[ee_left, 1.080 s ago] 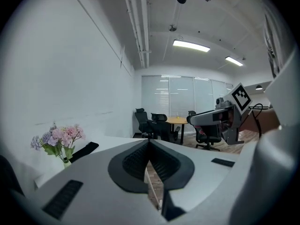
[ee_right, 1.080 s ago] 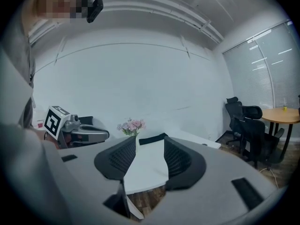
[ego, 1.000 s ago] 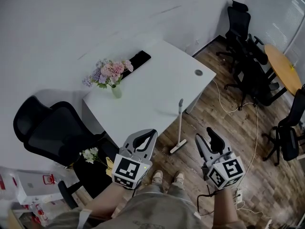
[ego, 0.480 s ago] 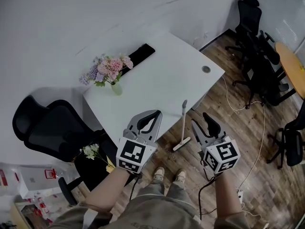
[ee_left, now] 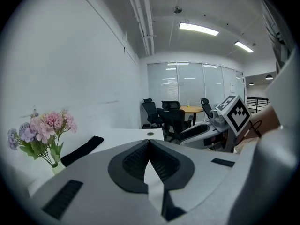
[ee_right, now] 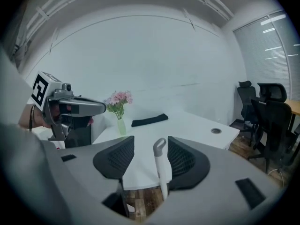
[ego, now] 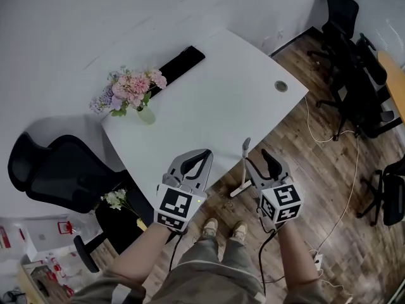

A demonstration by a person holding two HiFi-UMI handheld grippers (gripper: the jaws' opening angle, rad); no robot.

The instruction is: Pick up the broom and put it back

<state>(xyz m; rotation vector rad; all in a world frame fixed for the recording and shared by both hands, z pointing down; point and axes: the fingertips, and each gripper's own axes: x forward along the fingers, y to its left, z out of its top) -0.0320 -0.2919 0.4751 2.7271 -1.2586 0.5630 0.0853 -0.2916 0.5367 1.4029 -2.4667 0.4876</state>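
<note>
A white broom (ego: pixel 244 166) stands upright on the wooden floor against the front edge of the white desk (ego: pixel 215 100); its head (ego: pixel 238 189) rests on the floor. My right gripper (ego: pixel 259 161) has its jaws opening, one on each side of the handle. In the right gripper view the handle (ee_right: pixel 161 165), with a loop at the top, stands between the dark pads and closer to the right one; my right gripper (ee_right: pixel 150 140) is not pressed on it. My left gripper (ego: pixel 202 154) hovers over the desk edge to the broom's left. Its jaws (ee_left: pixel 149 141) meet, with nothing between them.
A vase of pink flowers (ego: pixel 131 91) and a black strip (ego: pixel 180 63) sit on the desk. Black office chairs stand at the left (ego: pixel 60 177) and back right (ego: pixel 354 68). Cables (ego: pixel 345 170) trail over the floor. The person's shoes (ego: pixel 221 229) are just behind the broom.
Both grippers have come down and forward toward the desk edge. The right gripper has closed in on the broom, so the handle now stands between its jaws.
</note>
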